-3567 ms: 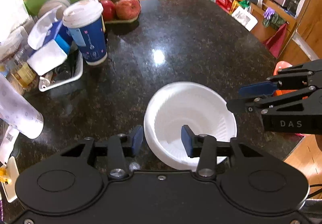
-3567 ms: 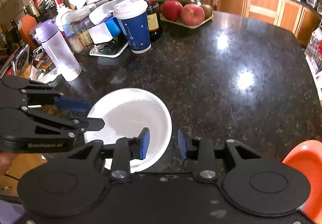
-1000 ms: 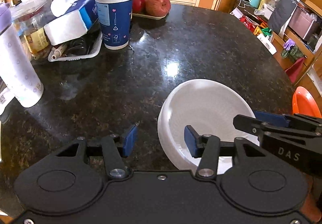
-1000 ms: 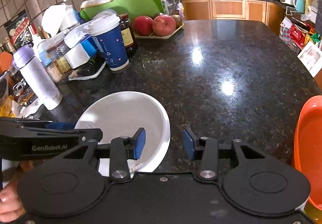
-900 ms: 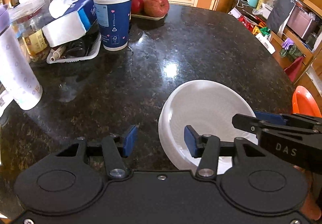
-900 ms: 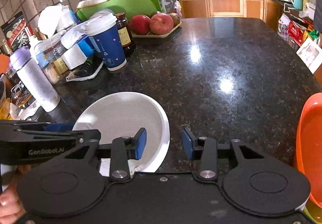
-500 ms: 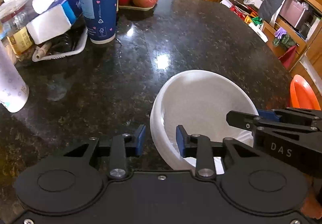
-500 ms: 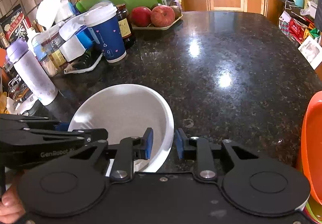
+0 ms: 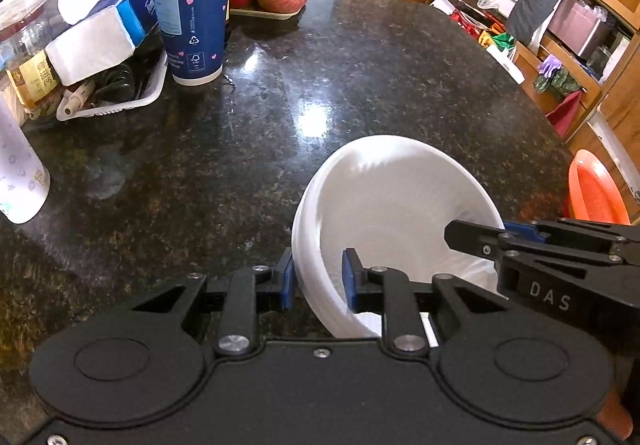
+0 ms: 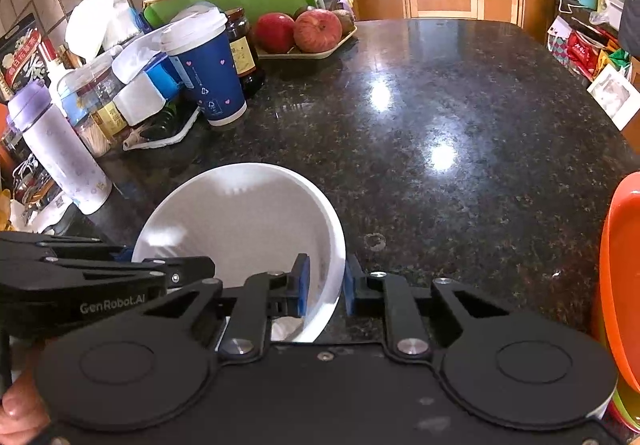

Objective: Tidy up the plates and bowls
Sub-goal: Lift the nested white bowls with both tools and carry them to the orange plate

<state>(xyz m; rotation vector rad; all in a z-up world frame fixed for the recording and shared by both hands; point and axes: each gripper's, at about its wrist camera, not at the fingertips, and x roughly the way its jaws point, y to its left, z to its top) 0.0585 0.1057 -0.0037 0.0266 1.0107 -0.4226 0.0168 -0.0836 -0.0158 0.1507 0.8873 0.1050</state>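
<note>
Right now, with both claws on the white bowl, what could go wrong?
1. The left claw and right claw each pinch only the thin rim of the bowl, on opposite sides; uneven pulling could flex or crack it.
2. The bowl looks light, so it might slip and tip.
3. A swing leftward could knock the blue cup.

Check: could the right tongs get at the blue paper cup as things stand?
Probably not right now. The right tongs are shut on the white bowl rim, as are the left tongs. The countertop toward the blue paper cup looks bare.
</note>
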